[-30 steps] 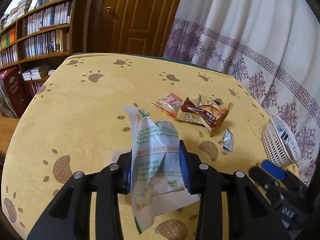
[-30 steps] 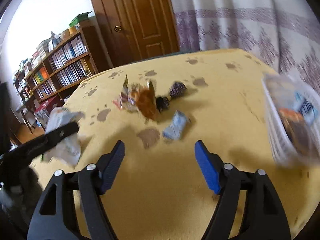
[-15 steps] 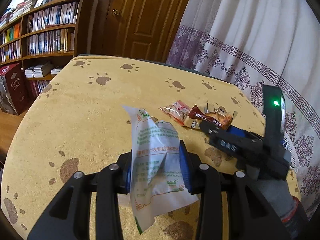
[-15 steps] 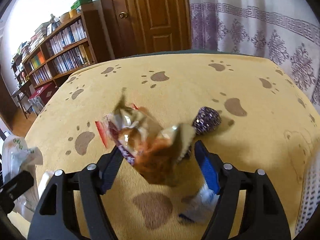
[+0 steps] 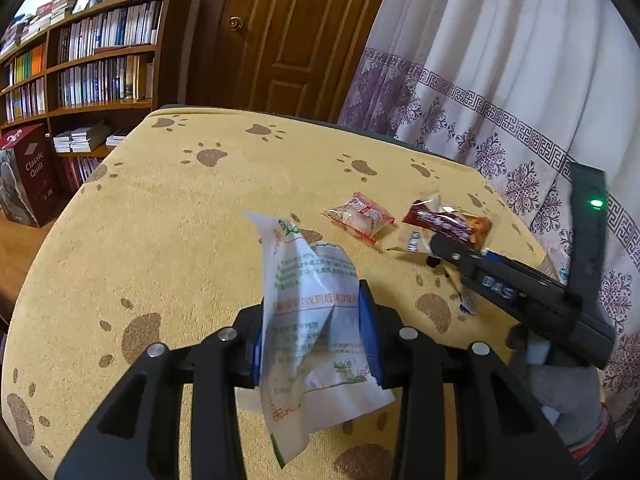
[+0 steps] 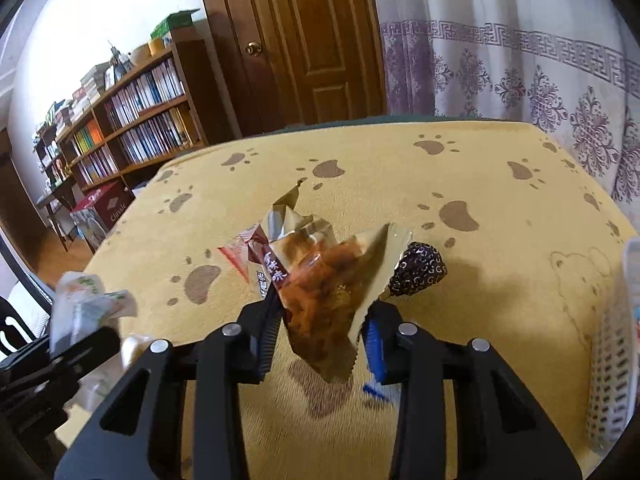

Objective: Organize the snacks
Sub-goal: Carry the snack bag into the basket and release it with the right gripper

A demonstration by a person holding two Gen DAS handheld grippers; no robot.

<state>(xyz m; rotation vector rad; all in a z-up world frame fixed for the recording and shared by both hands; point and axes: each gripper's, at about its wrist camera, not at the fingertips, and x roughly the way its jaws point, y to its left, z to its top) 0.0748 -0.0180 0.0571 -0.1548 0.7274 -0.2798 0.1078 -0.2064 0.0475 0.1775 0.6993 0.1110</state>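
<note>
Left gripper: jaws closed on a white packet with green print; both blue pads press its sides, and the packet stands upright between them, its top corner rising above the fingers and its lower edge hanging below them.
Right gripper: jaws closing around a brown-and-orange snack packet; the packet sits between the pads, with its crinkled foil ends sticking up and out past the fingertips. From the left wrist view this gripper reaches in from the right, its tip at the same packet.
Just beside the right fingers: a dark purple patterned candy lies on the cloth at the right of the held packet; a red-and-white packet lies at its left, partly hidden behind it in the right wrist view.
Under the right gripper: a small blue-and-white sachet, mostly covered by the fingers.
Surface: yellow tablecloth with brown paw prints, carrying all loose snacks.
Right edge: white lattice basket on the cloth, well apart from the packets; contents cannot be made out.
Background: bookshelf at left, wooden door in the middle, patterned curtain at right.
</note>
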